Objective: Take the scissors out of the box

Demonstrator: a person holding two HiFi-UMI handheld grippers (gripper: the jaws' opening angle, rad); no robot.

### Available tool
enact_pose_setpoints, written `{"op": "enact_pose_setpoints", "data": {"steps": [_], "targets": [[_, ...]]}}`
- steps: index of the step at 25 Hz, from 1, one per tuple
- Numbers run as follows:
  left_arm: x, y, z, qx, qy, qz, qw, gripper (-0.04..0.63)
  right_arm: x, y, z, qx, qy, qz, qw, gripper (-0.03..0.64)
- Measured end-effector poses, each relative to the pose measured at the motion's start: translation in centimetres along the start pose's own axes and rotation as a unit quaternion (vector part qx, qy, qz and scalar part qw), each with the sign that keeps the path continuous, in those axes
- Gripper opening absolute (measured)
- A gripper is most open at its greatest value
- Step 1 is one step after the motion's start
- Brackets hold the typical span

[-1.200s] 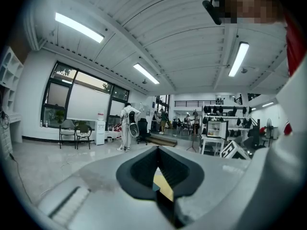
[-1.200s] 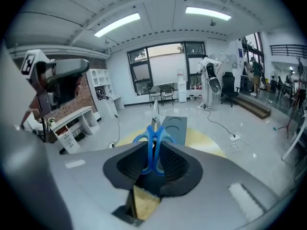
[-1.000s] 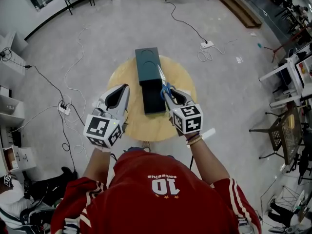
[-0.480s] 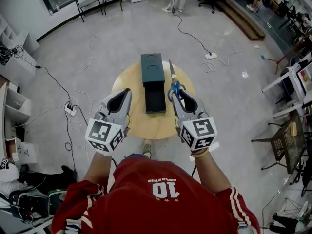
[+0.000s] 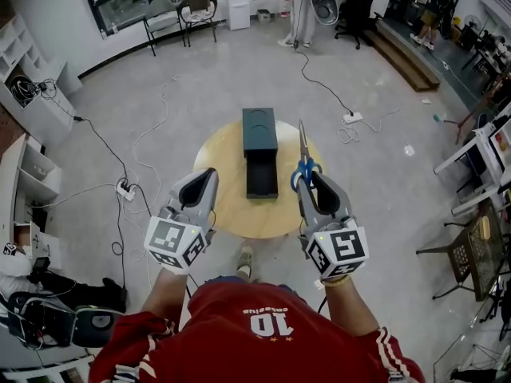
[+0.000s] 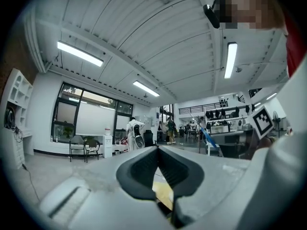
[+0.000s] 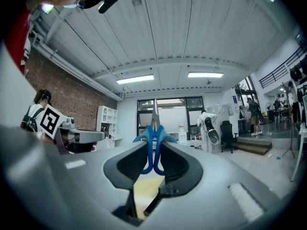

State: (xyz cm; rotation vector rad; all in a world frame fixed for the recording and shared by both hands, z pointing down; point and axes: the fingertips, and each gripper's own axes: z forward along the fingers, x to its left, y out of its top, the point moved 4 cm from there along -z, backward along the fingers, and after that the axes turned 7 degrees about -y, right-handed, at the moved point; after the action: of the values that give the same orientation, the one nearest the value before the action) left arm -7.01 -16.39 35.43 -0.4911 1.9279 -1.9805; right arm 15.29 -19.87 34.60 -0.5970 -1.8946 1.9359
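The scissors have blue handles and closed steel blades that point away from me. My right gripper is shut on the handles and holds them in the air over the right side of the round wooden table. In the right gripper view the scissors stand upright between the pads of the right gripper. The dark green box lies on the table with its drawer pulled out toward me. My left gripper hovers left of the box, shut and holding nothing; in the left gripper view the left gripper has its tips together.
Cables and power strips trail over the grey floor around the table. White shelves stand at the left, chairs by the far windows, a metal chair at the right. People stand at the far end of the room.
Both grippers have risen and drawn back toward me. The right one carried the scissors from beside the box up and to the right. The box has not moved.
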Motion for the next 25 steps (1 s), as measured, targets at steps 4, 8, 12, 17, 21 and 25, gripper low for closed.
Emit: {"op": "enact_pose_setpoints", "data": {"steps": [4, 8, 12, 17, 21, 25], "targets": [[-0.6, 0.3, -1.1, -0.006, 0.004, 0.003, 1.0000, 0.003, 0.1, 0.4, -1.0, -0.007, -0.010, -0.008, 1.000, 0.083], [-0.9, 0.4, -1.3, -0.012, -0.005, -0.010, 0.9999, 0.003, 0.4, 0.7, -1.3, -0.014, -0.014, -0.017, 1.000, 0.083], [-1.6, 0.5, -1.1, -0.010, -0.007, 0.003, 0.9999, 0.003, 0.0, 0.9, -1.6, -0.015, -0.018, -0.015, 1.000, 0.083], [-2.1, 0.4, -1.1, -0.011, -0.010, 0.002, 0.9999, 0.003, 0.1, 1.2, -2.0, -0.019, -0.020, -0.011, 1.000, 0.084], [-2.3, 0.5, -1.0, -0.013, -0.010, 0.003, 0.9999, 0.002, -0.2, 1.2, -2.2, -0.020, -0.021, -0.010, 1.000, 0.083], [-1.8, 0.6, -1.1, -0.014, -0.009, 0.002, 0.9999, 0.003, 0.2, 1.5, -1.9, -0.020, -0.020, -0.009, 1.000, 0.083]]}}
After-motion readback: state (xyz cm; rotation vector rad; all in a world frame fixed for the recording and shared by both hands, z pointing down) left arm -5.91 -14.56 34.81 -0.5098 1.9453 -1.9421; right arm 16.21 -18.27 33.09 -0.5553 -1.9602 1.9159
